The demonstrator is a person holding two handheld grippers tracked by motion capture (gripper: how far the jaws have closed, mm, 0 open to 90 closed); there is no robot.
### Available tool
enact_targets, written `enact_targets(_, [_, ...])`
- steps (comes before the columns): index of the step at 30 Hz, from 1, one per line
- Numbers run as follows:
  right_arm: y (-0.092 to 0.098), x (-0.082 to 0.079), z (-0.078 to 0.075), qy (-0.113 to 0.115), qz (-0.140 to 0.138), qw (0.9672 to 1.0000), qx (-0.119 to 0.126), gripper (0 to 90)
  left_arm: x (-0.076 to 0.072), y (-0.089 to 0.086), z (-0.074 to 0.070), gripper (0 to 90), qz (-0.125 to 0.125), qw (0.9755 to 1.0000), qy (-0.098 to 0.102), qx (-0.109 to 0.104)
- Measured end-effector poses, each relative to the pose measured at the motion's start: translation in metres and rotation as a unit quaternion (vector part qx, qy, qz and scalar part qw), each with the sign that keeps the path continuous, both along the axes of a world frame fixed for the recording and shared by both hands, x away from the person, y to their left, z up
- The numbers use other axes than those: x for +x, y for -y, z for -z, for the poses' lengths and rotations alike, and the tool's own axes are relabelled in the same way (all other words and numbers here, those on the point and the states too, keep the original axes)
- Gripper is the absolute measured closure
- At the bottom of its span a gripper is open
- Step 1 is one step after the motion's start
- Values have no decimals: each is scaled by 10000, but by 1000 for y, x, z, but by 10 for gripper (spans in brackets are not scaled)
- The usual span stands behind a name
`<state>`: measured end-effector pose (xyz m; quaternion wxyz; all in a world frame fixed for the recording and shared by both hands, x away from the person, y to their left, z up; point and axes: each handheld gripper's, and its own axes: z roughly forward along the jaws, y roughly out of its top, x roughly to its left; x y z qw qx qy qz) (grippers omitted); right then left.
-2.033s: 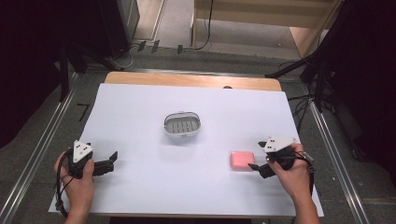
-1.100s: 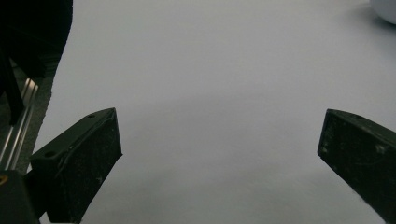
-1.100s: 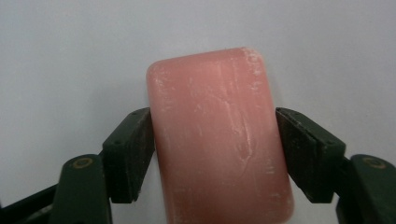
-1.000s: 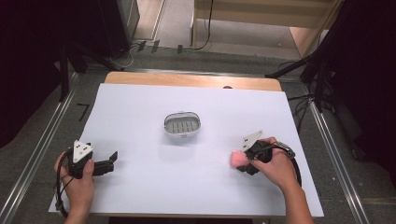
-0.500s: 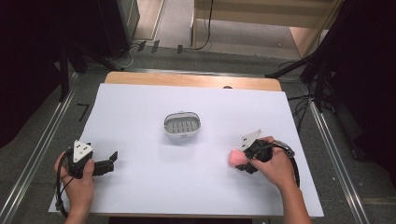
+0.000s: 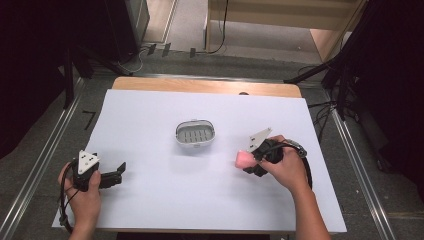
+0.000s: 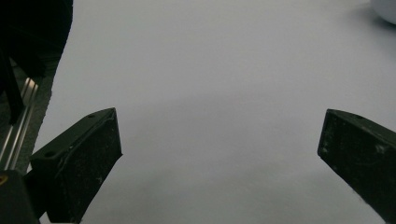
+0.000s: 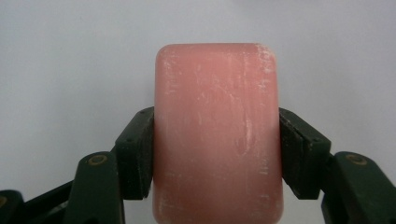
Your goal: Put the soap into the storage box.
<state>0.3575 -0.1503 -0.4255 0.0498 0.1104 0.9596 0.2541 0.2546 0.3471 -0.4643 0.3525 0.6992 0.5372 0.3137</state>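
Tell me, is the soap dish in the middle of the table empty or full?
Empty. The soap dish shows only its bare slotted floor; the pink soap is clamped in the right gripper.

White-topped table [image 6: 150, 115] amid dark curtains [image 6: 30, 60]

The right gripper [image 6: 248, 161] has closed on the pink soap [image 6: 242, 159] and lifted it toward the dish [image 6: 195, 134].

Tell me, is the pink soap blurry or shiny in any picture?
In the right gripper view the pink soap is sharp and matte, without glare, its whitish scuffs clear; in the high view it is small and soft-edged beside the right gripper.
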Motion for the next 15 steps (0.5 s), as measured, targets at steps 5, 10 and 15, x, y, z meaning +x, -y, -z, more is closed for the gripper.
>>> enact_targets(5, [-12, 7, -9, 33, -102, 9999, 18, 387, 0, 0, 0, 1, 10, 10000, 9, -10])
enact_targets(10, [-24, 13, -17, 76, -210, 9997, 35, 387, 0, 0, 0, 1, 8, 10000, -1, -17])
enact_targets(15, [-35, 21, -23, 90, -278, 9996, 32, 387, 0, -1, 0, 1, 11, 10000, 3, -29])
